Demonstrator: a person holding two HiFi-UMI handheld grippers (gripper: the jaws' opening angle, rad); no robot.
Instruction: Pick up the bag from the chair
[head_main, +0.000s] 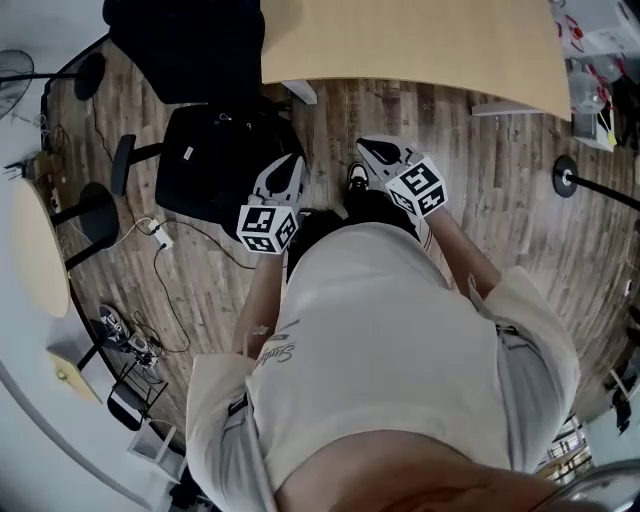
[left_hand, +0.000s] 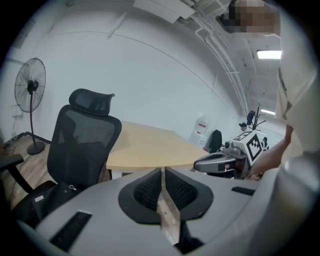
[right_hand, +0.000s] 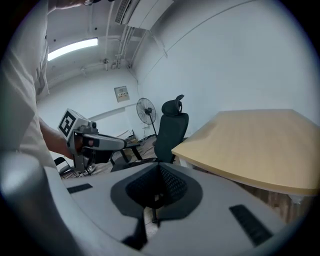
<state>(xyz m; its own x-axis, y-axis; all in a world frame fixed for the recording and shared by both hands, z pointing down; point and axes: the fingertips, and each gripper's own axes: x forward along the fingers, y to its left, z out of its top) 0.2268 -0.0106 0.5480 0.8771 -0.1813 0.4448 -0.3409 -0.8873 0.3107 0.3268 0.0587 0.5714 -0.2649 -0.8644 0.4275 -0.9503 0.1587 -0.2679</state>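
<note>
The pale wooden bench (head_main: 400, 45) is the biggest thing here, its curved edge running just beside the black mesh chair (head_main: 185, 45), whose backrest is tucked against the bench's left end. On the chair's seat lies the black bag (head_main: 215, 165), slumped and covering most of the cushion, with a small zip pull showing on its top. The person stands on the plank floor just off the chair's front corner, both arms held forward. The left tongs (head_main: 288, 170) hang just beside the bag's near right edge, above it and not touching. In the left gripper view they are pressed together with only a thin slit between them and nothing in it (left_hand: 162, 192), while the bag (left_hand: 47, 200) sits low and to their left under the chair's backrest (left_hand: 82, 145). The right tongs (head_main: 375, 152) are farther from the chair, near the bench's edge, well apart from the bag. Their own view shows them closed and empty (right_hand: 157, 192), with the chair (right_hand: 170, 127) straight beyond them. Nothing lies between the left tongs and the bag. A standing fan (left_hand: 30, 87) is behind the chair on its far side. On the floor in front of the chair a white power strip (head_main: 158, 235) trails thin black cables.
</note>
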